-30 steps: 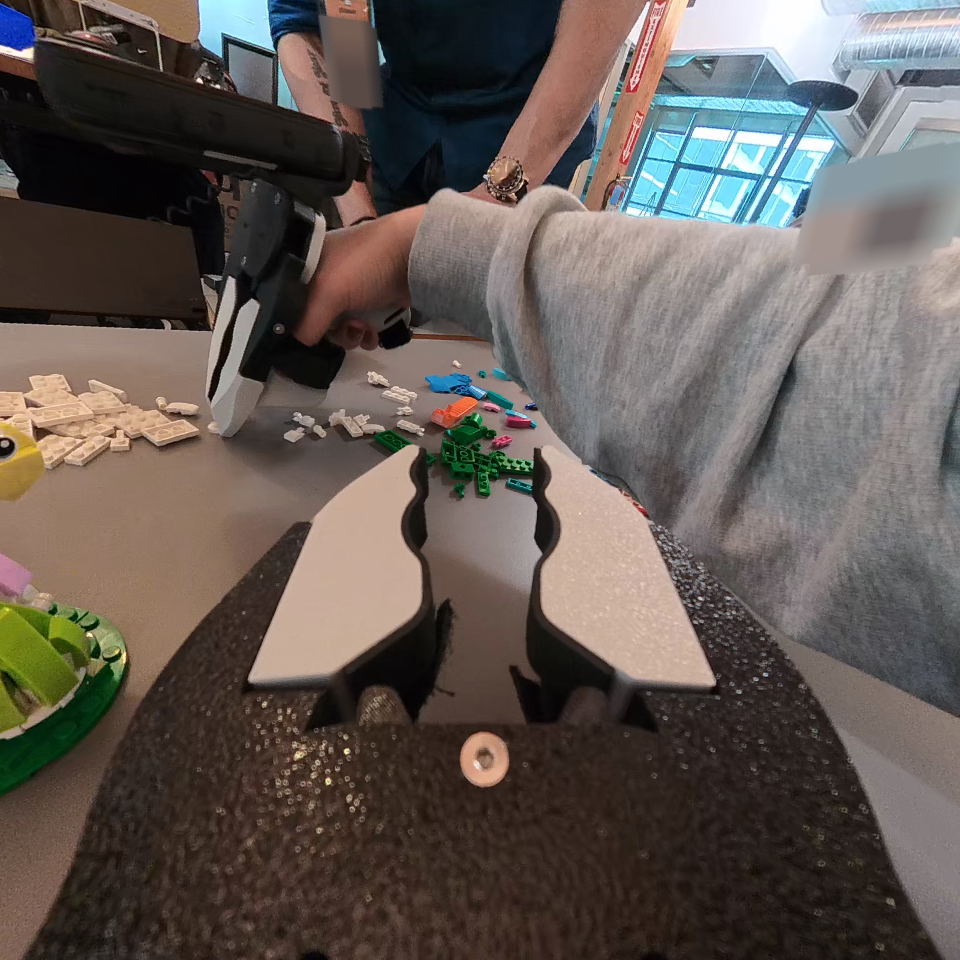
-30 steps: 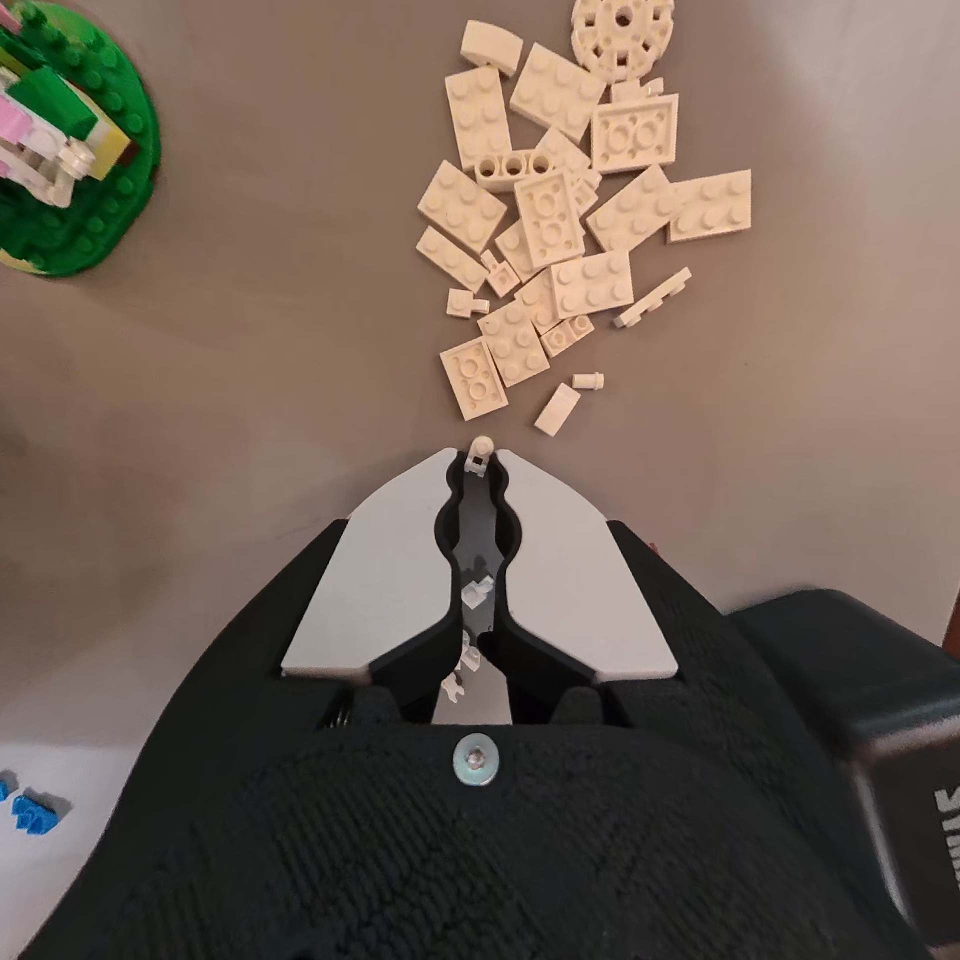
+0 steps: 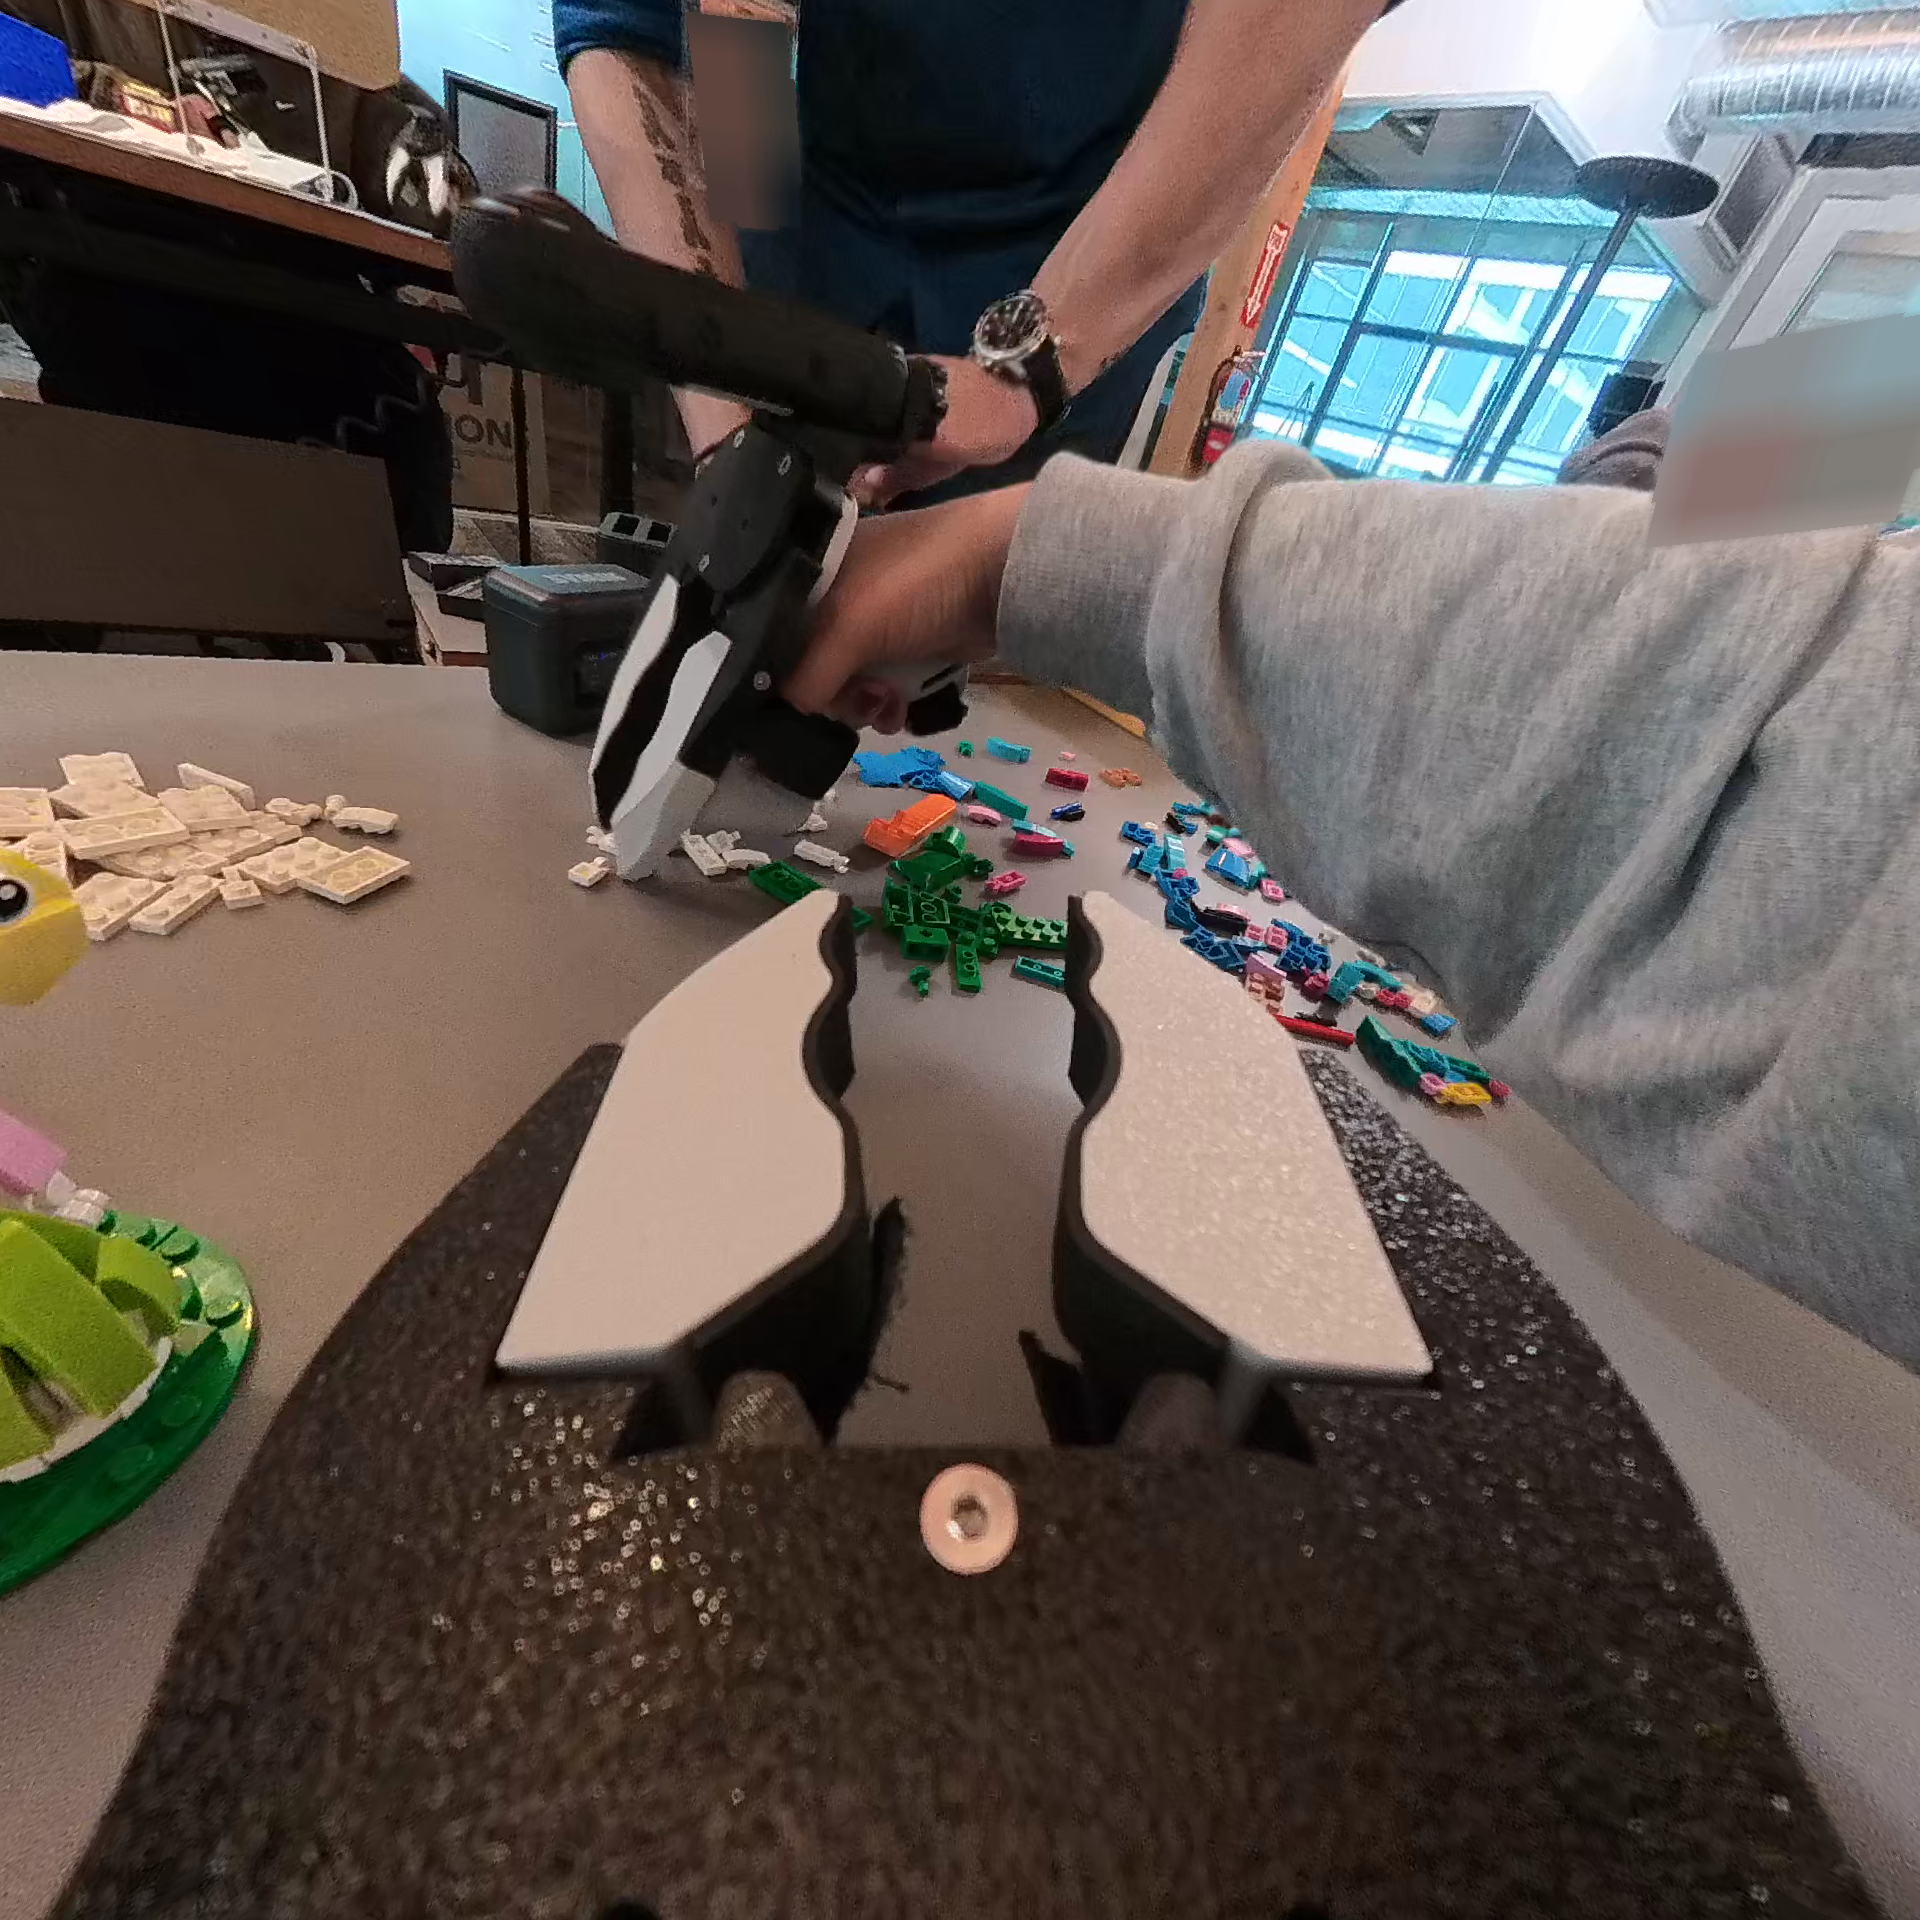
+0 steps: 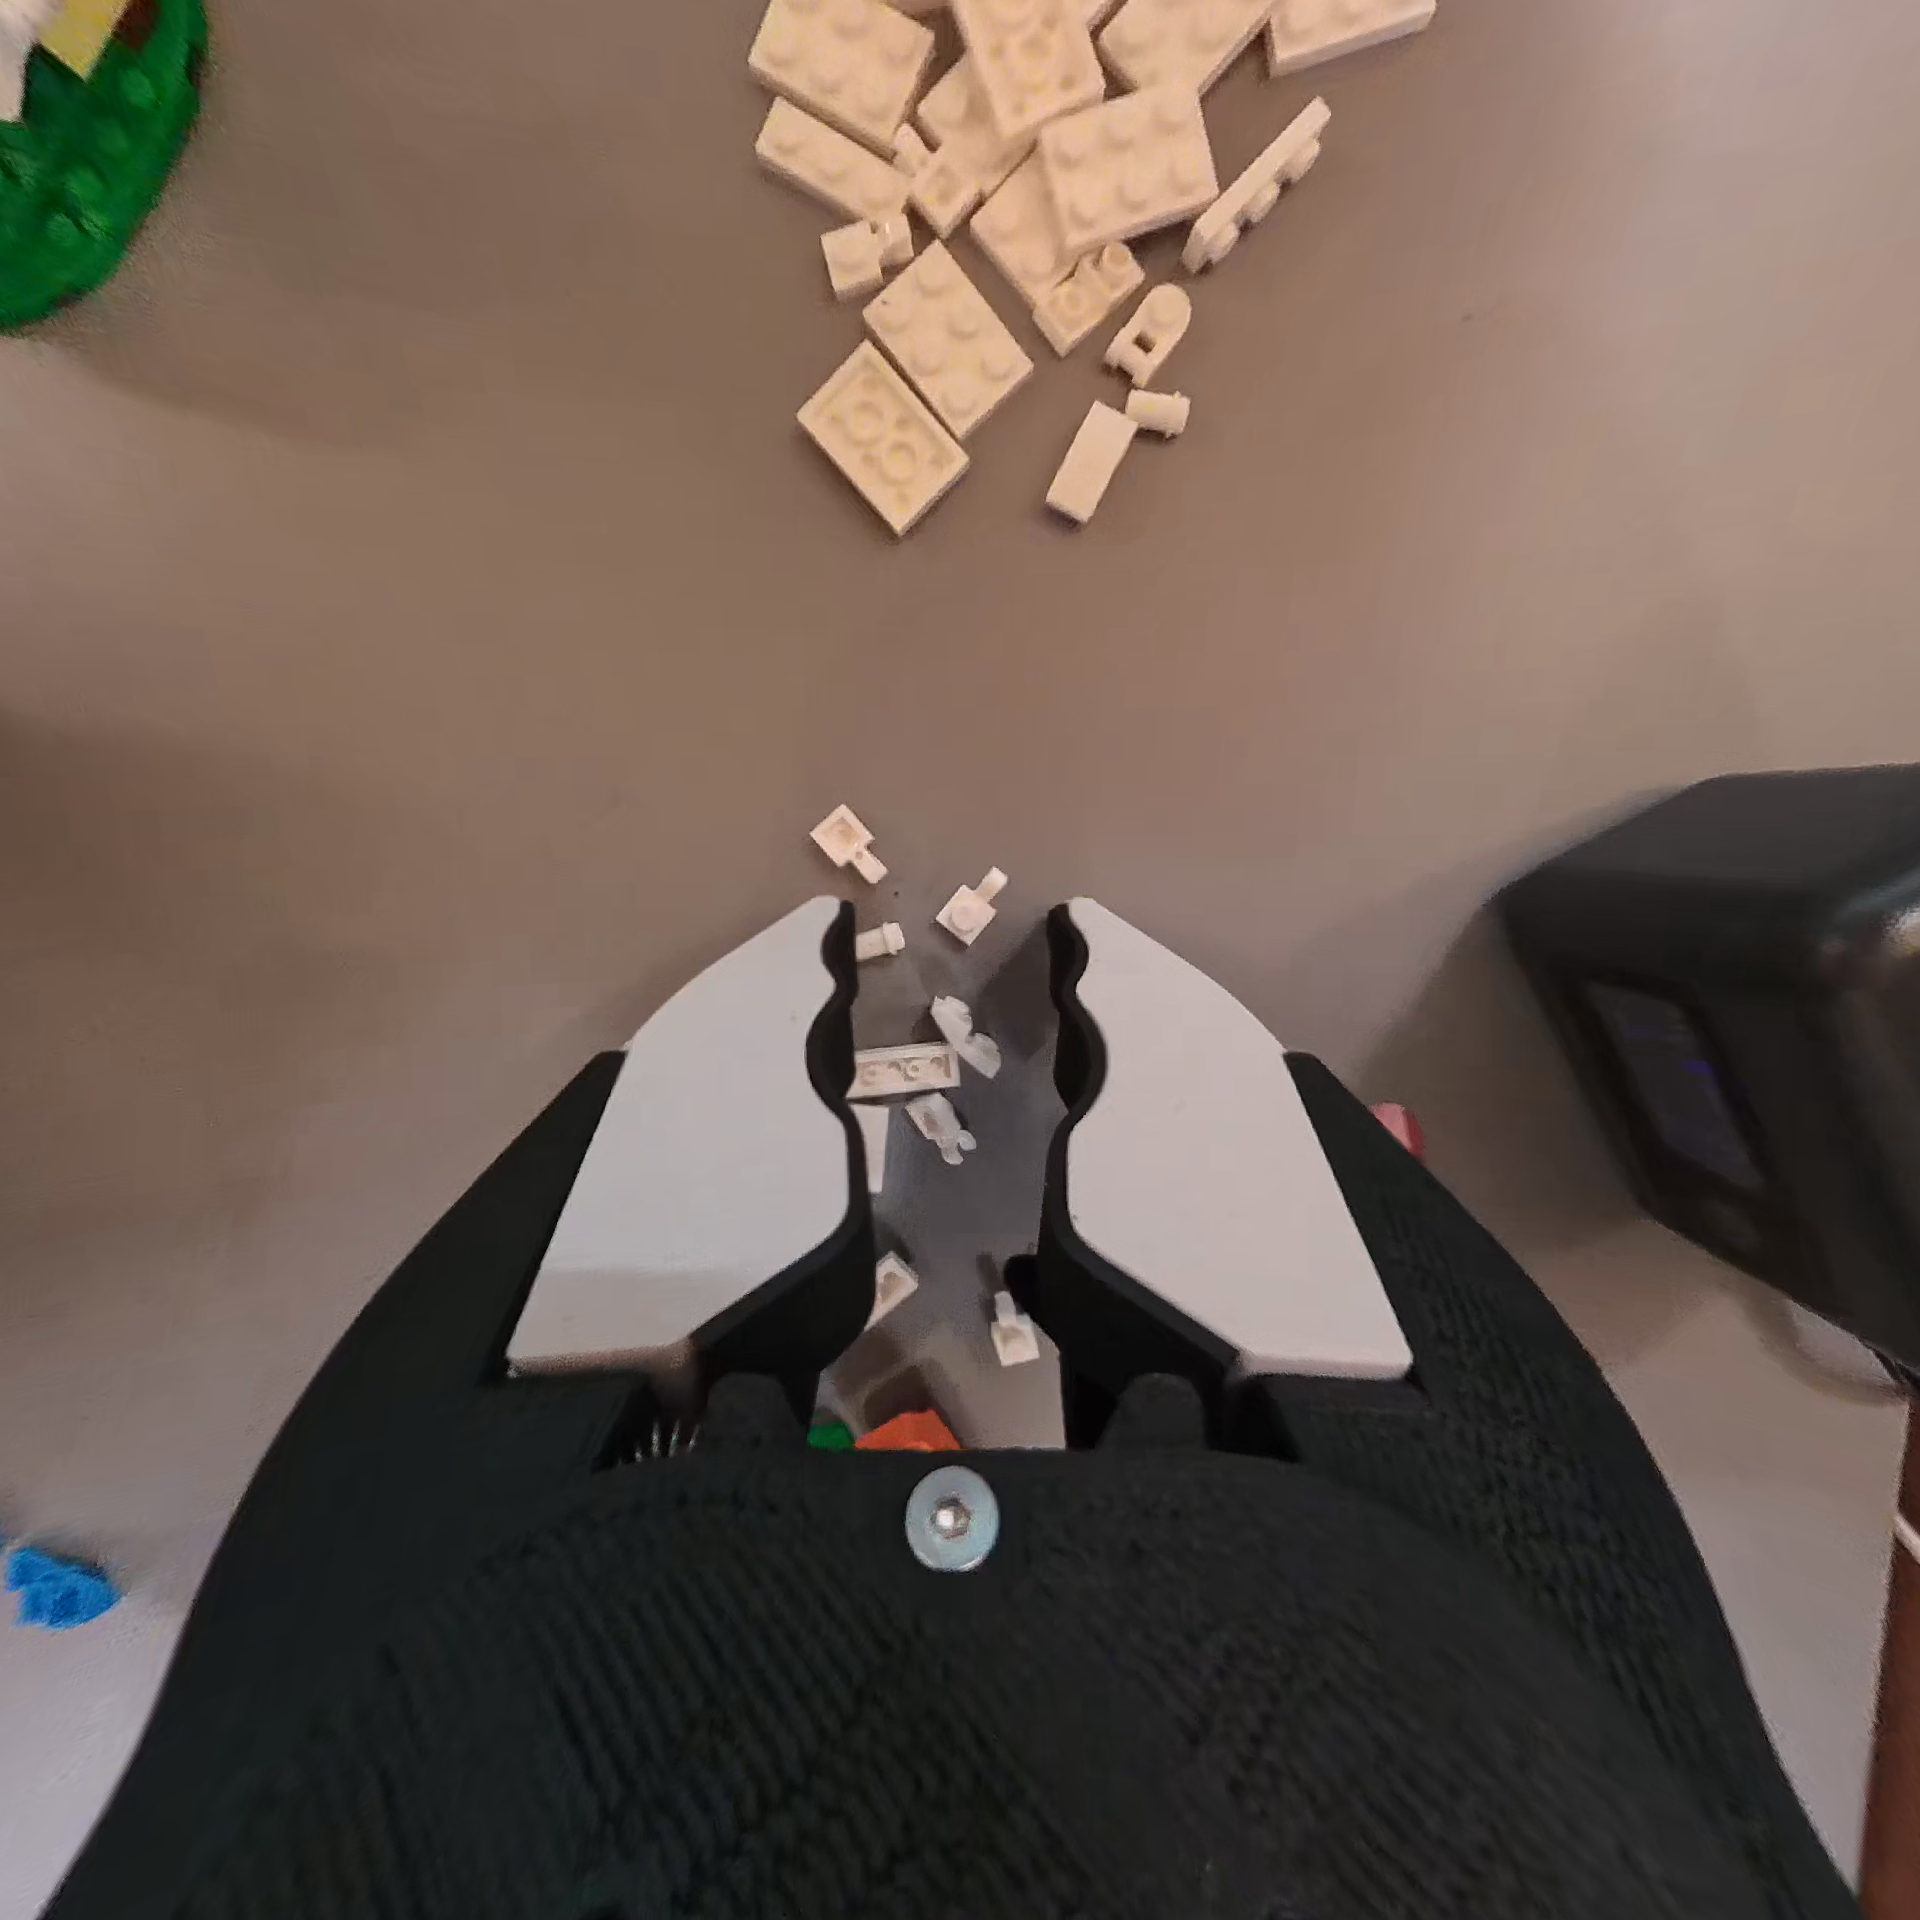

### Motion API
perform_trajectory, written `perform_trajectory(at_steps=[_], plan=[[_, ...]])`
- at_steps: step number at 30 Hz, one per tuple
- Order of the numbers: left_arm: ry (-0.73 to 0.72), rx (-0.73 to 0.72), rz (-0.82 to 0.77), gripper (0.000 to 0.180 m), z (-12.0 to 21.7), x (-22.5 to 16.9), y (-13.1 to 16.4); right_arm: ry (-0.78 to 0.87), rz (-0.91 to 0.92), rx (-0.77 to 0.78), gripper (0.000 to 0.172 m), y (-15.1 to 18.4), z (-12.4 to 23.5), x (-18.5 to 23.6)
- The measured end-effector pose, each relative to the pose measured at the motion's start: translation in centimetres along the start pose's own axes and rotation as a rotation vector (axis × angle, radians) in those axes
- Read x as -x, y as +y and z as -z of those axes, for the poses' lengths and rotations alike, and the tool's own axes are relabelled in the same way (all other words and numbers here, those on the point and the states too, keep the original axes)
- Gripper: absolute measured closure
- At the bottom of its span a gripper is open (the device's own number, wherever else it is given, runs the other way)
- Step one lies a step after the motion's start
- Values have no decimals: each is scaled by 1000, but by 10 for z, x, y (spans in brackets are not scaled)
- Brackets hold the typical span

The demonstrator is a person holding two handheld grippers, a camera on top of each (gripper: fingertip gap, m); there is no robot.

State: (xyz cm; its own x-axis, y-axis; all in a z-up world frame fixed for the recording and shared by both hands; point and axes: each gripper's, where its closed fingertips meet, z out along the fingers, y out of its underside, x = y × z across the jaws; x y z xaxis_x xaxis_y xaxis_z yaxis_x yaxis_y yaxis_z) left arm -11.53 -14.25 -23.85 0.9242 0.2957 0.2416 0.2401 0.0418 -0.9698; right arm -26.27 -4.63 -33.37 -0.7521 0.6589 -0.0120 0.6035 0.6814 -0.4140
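My right gripper (image 4: 951, 914) is open, its tips low over a scatter of small white pieces (image 4: 966, 914) on the grey table (image 4: 416, 623). A tiny white peg (image 4: 879, 940) lies by its left pad and a thin white plate (image 4: 902, 1070) lies between the fingers; neither is gripped. In the left wrist view the right gripper (image 3: 634, 842) points down at these pieces. A rounded white piece (image 4: 1143, 335) lies at the edge of the white plate pile (image 4: 1039, 156). My left gripper (image 3: 961, 914) is open and empty above the table, with green bricks (image 3: 956, 925) just beyond its tips.
A green round base with a built model (image 3: 156, 1382) sits at the left, also in the right wrist view (image 4: 83, 177). Blue, pink and teal bricks (image 3: 1247, 914) and an orange piece (image 3: 909, 821) spread to the right. A dark box (image 4: 1714, 1039) stands nearby. A person (image 3: 935, 156) stands behind the table.
The right gripper was nearly shut on a small rounded white piece by the white pile; it has let it go there, opened, and drawn back over the small white pieces. The left gripper stays open.
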Motion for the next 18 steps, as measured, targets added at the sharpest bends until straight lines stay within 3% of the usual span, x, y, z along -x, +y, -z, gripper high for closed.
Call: perform_trajectory(at_steps=[4,8,13,18], plan=[[1,1,-1,142,0,0,0,-13,-63,-50,141,-4,-2,-1],[2,1,1,142,0,0,0,-15,-42,-35,162,-2,-1,1],[1,0,-1,142,0,0,0,-2,-8,-25,163,-5,0,-2],[2,1,-3,142,0,0,0,65,-7,-163,163,-60,1,-18]])
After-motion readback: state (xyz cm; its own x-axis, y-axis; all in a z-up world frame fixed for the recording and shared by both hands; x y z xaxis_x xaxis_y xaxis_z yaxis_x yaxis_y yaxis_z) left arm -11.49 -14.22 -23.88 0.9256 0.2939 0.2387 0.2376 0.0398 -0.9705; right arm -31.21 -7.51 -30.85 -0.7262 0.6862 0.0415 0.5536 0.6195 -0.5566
